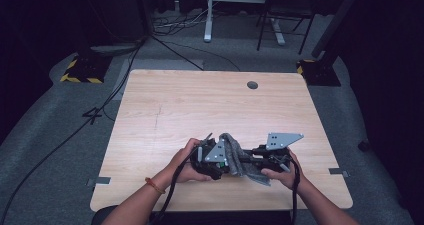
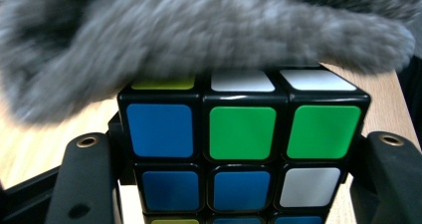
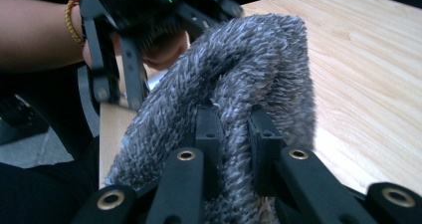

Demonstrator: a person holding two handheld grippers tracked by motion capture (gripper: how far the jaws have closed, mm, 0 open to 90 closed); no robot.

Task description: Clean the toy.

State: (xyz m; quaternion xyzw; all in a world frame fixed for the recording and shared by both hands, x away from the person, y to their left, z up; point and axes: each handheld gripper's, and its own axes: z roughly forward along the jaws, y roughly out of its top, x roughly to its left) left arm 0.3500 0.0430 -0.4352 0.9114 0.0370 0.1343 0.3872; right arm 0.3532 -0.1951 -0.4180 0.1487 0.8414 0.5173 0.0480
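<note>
My left gripper (image 2: 238, 149) is shut on a Rubik's cube (image 2: 242, 134), whose face towards the camera shows blue, green and white stickers. A grey fuzzy cloth (image 2: 199, 30) lies over the top of the cube. My right gripper (image 3: 234, 134) is shut on a bunched fold of that cloth (image 3: 249, 69), with the left gripper's frame (image 3: 124, 45) and a hand just behind it. In the high view both grippers meet near the table's front edge: the left gripper (image 1: 212, 157), the right gripper (image 1: 267, 160), and the cloth (image 1: 235, 152) between them.
The wooden table (image 1: 200, 100) has a round cable hole (image 1: 252, 85) near its far edge. Beyond the table, cables (image 1: 175, 22), a desk leg (image 1: 207, 15) and a chair frame (image 1: 285, 15) stand on the grey floor. Yellow-black striped bases (image 1: 82, 70) flank the far corners.
</note>
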